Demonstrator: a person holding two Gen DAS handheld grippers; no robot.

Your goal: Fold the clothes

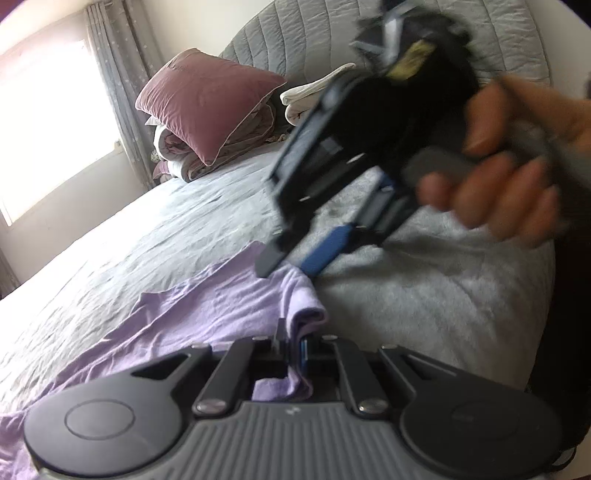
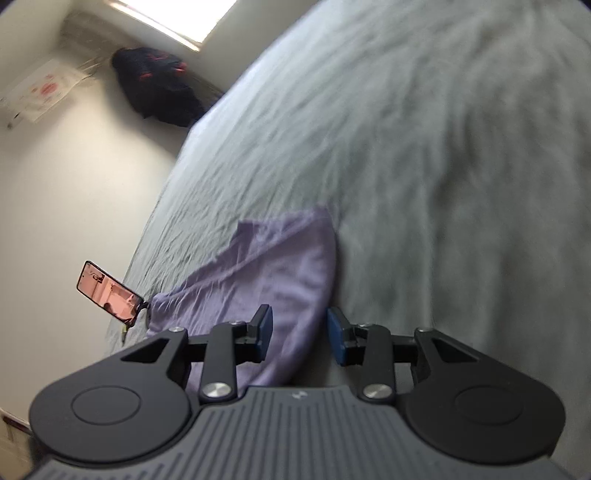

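Note:
A lilac garment (image 1: 207, 306) lies spread on the grey bed sheet (image 1: 147, 236). My left gripper (image 1: 293, 341) is shut on a folded edge of it, the cloth bunched between the pads. In the left wrist view my right gripper (image 1: 286, 260), held by a hand (image 1: 509, 177), hovers just over the garment's far edge, blurred by motion. In the right wrist view the right gripper (image 2: 300, 330) stands open, its blue pads apart, with a part of the lilac garment (image 2: 273, 266) lying below and between them, not clamped.
A pink pillow (image 1: 207, 103) on folded bedding and a white folded cloth (image 1: 310, 96) sit by the grey quilted headboard (image 1: 295, 33). A phone (image 2: 109, 290) is propped at the bed's edge. Dark clothing (image 2: 155, 85) hangs in the wall corner.

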